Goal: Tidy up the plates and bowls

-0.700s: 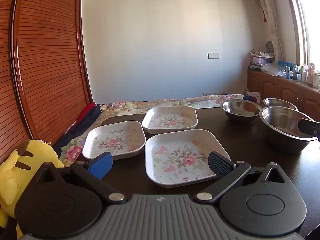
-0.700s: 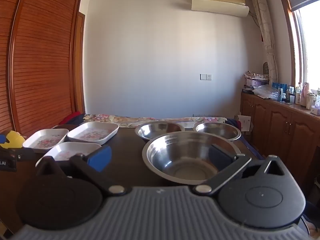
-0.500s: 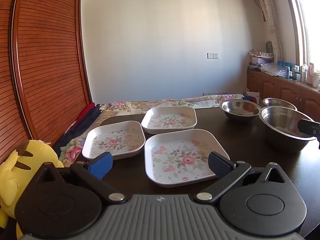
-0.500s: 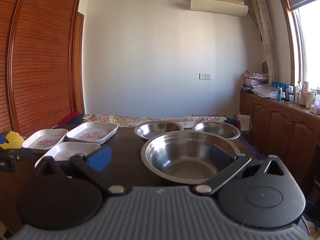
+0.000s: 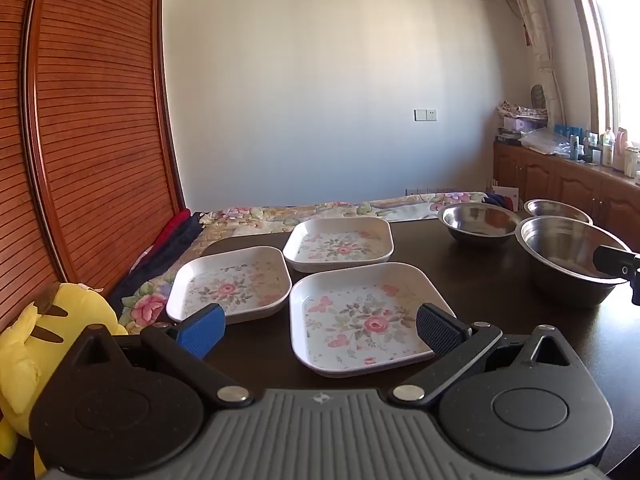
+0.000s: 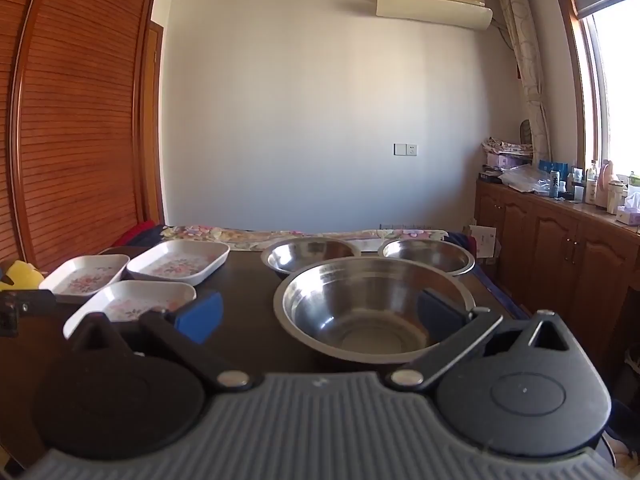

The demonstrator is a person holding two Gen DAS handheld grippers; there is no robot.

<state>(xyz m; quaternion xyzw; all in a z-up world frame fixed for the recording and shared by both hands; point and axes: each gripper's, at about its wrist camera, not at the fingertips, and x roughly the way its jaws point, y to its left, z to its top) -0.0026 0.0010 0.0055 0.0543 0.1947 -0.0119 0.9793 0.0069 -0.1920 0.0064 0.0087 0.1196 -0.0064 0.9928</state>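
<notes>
A: What is seen at the far left?

B: A yellow plush toy [image 5: 44,332] is seen beside the dark table [image 5: 472,300]. Next to it, three square floral plates are laid out: the left plate [image 5: 230,282], the far plate [image 5: 340,242] and the near plate [image 5: 360,316], close together but not stacked.

A: How is the left gripper [image 5: 318,330] held?

B: Its jaws are spread wide over the near plate, and nothing is gripped.

A: And to the right?

B: Three steel bowls are placed there: a middle bowl [image 6: 308,256], a far right bowl [image 6: 428,256], and a large bowl [image 6: 376,308] in front of them. The right gripper [image 6: 320,314] is held just before the large bowl, fully opened. Nothing is held by it; whether the rim is touched cannot be told.
</notes>
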